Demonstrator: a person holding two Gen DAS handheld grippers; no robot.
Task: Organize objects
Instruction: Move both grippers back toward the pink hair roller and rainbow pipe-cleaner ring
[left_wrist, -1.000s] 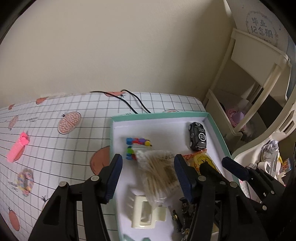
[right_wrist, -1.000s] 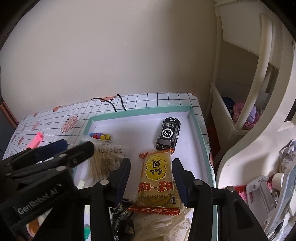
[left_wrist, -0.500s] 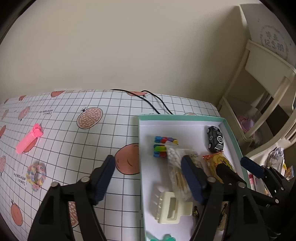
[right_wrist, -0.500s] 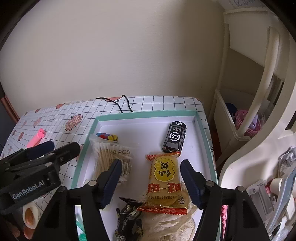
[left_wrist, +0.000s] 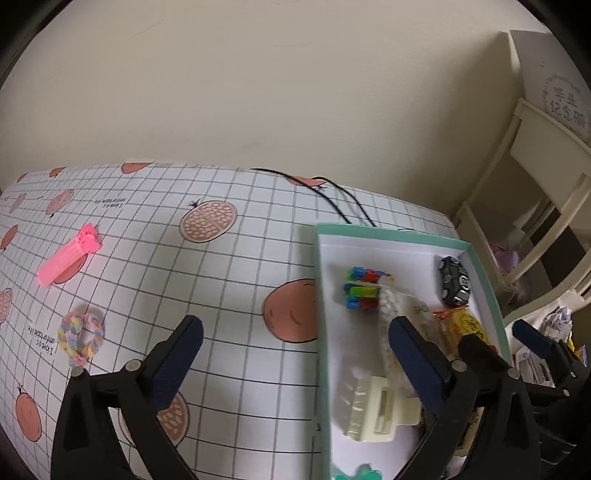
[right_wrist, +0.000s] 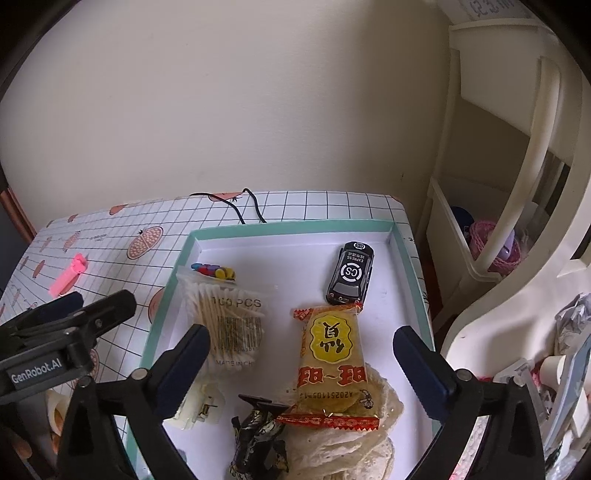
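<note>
Both grippers empty and wide; I steer my left gripper (left_wrist: 295, 343) squarely over the pink clip (left_wrist: 68, 258), straddling its narrow width.

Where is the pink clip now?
In the left wrist view, the pink clip lies on the checked tablecloth, far left, outside the box, beyond the pastel hair tie.

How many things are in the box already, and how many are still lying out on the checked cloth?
In the box: 8, toy car, snack packet, cotton swabs, coloured pegs, cream hair claw, dark candy wrapper, lace cloth, a green item.
On the cloth: 2, pink clip, pastel scrunchie.
Total: 10
</note>
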